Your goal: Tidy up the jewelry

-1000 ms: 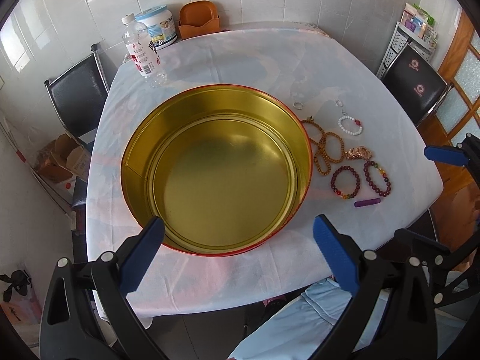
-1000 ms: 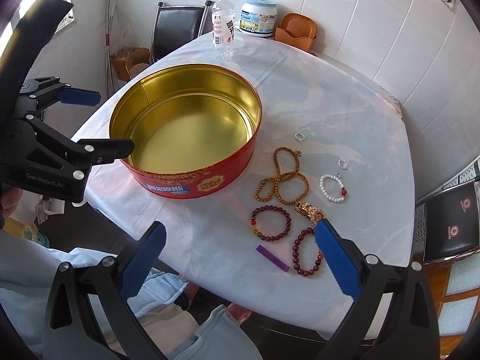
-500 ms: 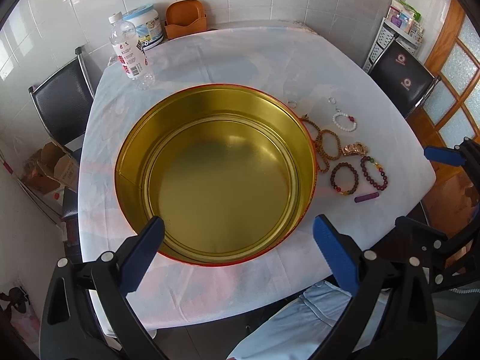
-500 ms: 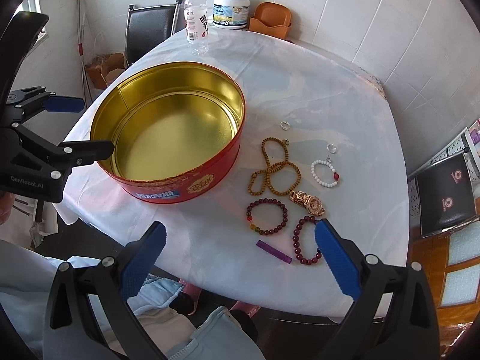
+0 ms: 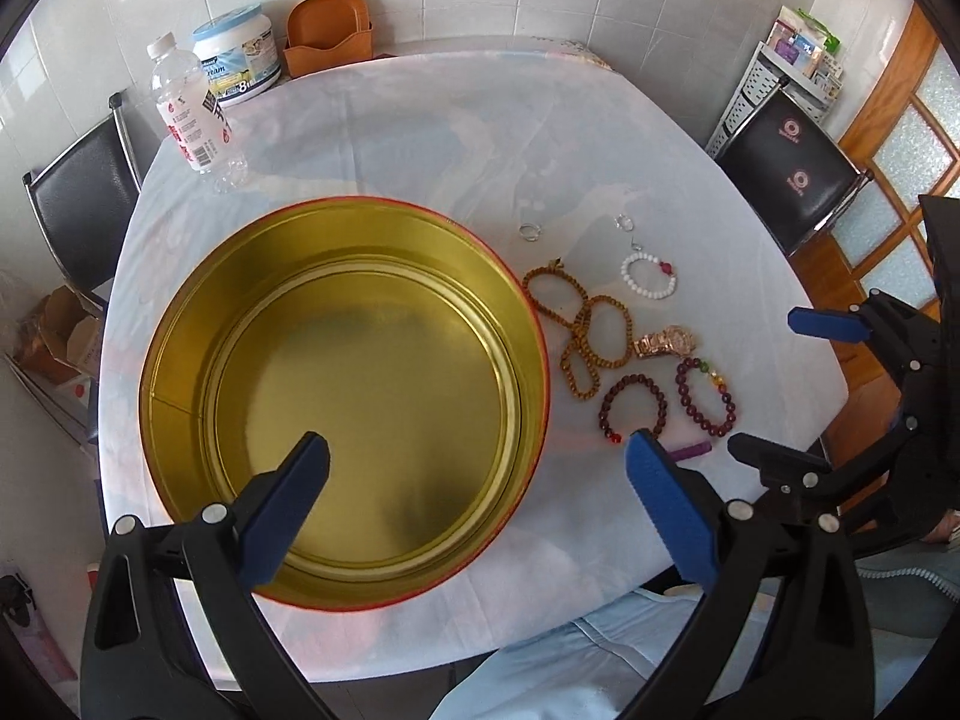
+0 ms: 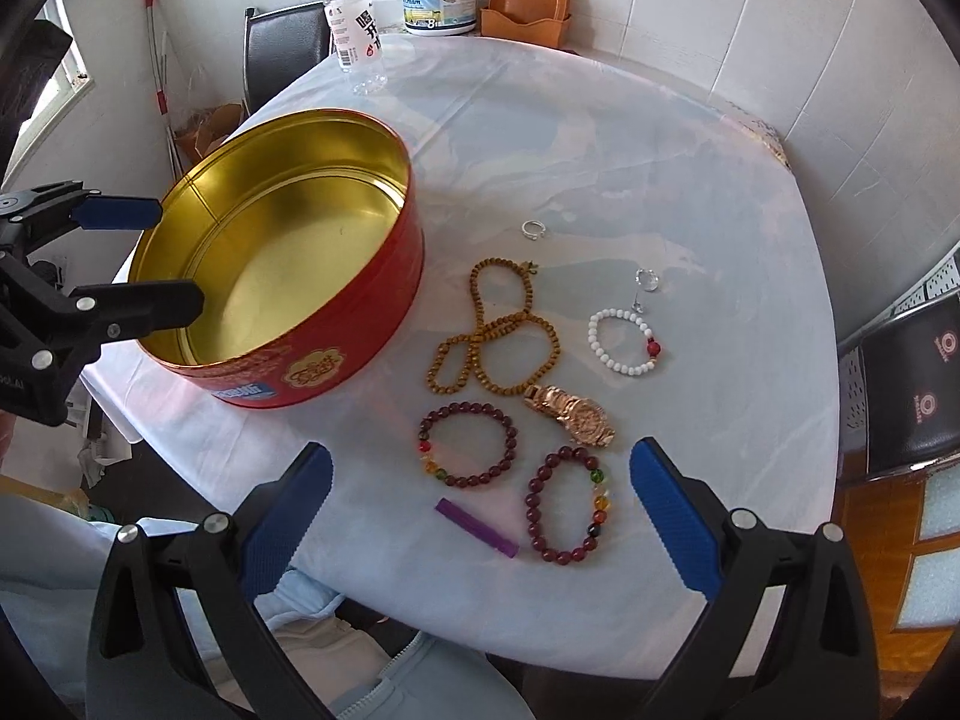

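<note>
A round red tin with a gold inside (image 5: 180, 324) (image 6: 336, 354) stands empty on the white table. To its right lie a brown bead necklace (image 6: 498, 330), two dark red bead bracelets (image 6: 468, 444) (image 6: 567, 504), a gold watch (image 6: 570, 414), a white bead bracelet (image 6: 624, 339), a silver ring (image 6: 531, 229), a small earring (image 6: 645, 282) and a purple stick (image 6: 477, 527). My left gripper (image 5: 477, 507) is open above the tin's near rim. My right gripper (image 6: 480, 519) is open, hovering over the purple stick and bracelets.
A water bottle (image 5: 189, 114), a white tub (image 5: 237, 54) and an orange holder (image 5: 327, 33) stand at the table's far side. Black chairs (image 5: 792, 174) (image 5: 78, 204) flank the table. My lap lies below the near edge.
Both grippers have moved forward and lower toward the table. The tin and jewelry look nearer and have not moved. Both grippers stay open.
</note>
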`<state>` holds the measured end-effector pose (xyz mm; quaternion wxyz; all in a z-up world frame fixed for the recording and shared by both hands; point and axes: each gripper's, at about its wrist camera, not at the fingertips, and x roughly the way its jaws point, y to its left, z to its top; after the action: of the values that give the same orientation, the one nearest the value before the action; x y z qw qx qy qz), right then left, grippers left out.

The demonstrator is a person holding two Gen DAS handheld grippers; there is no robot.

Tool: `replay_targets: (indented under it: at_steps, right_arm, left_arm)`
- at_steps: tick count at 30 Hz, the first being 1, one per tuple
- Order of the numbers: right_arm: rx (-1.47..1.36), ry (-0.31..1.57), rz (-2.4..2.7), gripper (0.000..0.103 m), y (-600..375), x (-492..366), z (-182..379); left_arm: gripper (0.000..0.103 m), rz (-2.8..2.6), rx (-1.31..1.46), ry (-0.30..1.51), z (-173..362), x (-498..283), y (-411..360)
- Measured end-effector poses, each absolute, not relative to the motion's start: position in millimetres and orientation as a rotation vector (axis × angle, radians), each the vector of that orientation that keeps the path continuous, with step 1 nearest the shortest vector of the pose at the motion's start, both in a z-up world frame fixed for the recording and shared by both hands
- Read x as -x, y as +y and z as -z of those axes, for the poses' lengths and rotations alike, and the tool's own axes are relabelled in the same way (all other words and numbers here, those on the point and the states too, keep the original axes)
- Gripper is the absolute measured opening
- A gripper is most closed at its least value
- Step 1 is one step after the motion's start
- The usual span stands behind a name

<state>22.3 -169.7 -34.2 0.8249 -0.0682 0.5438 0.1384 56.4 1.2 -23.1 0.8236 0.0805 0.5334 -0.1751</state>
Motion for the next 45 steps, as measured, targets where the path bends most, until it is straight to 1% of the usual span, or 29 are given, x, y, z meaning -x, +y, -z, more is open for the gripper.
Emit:
replay_targets:
  at_steps: [7,13,19,24,34,37,39,45]
  right_arm:
    - [0.013,1.191,-0.246,0.1,-257.8,-85.3,48.6]
    - [-0.032,1.211,-0.248,0.1,-292.5,-126.0,67.8]
    - [-0.036,1.229,-0.249,0.1,-297.6,-151.9,91.5]
    - [-0.018,1.218,-0.253,0.1,-293.8,-173.7,109.9]
    - [0.006,1.237,-0.263,0.099,-286.1,-217.9,151.8]
    - [0.026,1.232,-0.273,0.097,-284.9,-221.3,157.7]
    - [0.027,1.237,-0.297,0.09,-284.2,-223.3,161.4]
    - [0.12,1.183,-0.348,0.089,-275.0,-220.9,162.4]
  left_arm:
    - [0.096,0.35,-0.265,1.097,20.2,-102.0,-80.2]
    - [0.096,0.385,-0.194,1.148,36.0,-154.4,-110.0]
    - [0.096,0.35,-0.282,1.194,70.8,-199.6,-131.3]
    - [0.096,0.337,-0.348,1.266,103.1,-230.8,-140.3]
    - [0.096,0.34,-0.447,1.365,142.4,-260.7,-155.0]
    - [0.096,0.347,-0.477,1.366,148.8,-265.2,-159.6]
    - [0.096,0.355,-0.496,1.373,153.6,-267.0,-161.4]
    - [0.096,0.392,-0.493,1.408,164.2,-268.1,-162.2]
